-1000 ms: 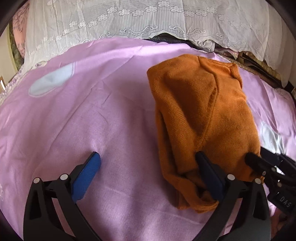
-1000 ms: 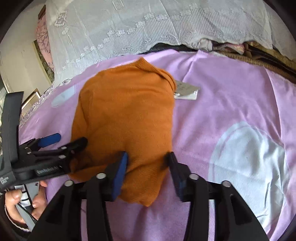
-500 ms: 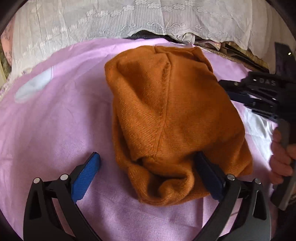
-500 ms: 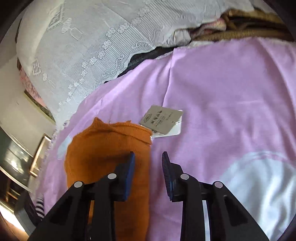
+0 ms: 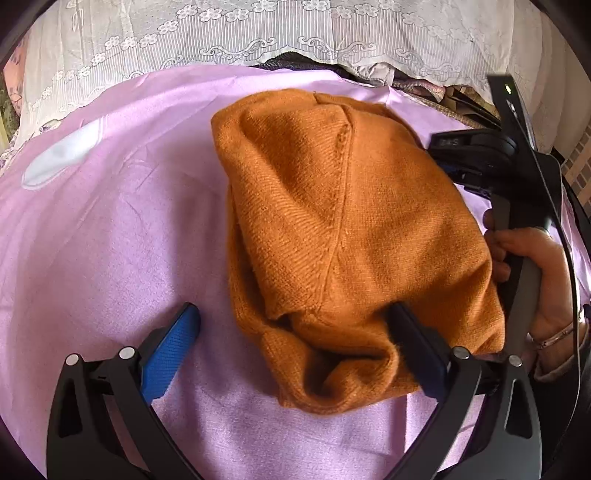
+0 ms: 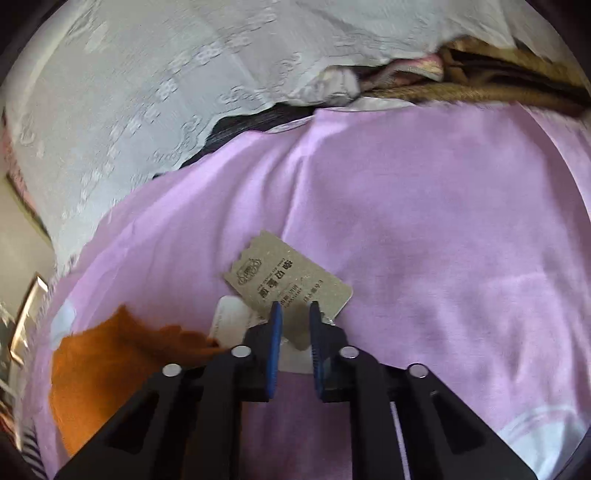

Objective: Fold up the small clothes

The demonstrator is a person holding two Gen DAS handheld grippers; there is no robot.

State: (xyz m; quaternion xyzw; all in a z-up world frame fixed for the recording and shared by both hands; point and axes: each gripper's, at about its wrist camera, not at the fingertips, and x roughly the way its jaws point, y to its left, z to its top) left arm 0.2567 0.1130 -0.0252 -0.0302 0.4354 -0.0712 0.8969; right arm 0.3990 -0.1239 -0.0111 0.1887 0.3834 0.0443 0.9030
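While the left gripper [image 5: 291, 325] stands wide open on the pink sheet [image 5: 110, 240], we note its left finger on bare sheet and its right finger touching the near edge of the folded orange sweater [image 5: 351, 229], not pinching it. The sweater lies mid-sheet, below the white lace cover [image 5: 258, 33]. Further right, a hand [image 5: 532, 273] grips the right gripper's handle. In the right wrist view, the right gripper [image 6: 295, 314] is narrow and closing, with the cardboard tag [image 6: 288, 277] between its fingers; we cannot tell whether they press it yet. The sweater lies lower left.
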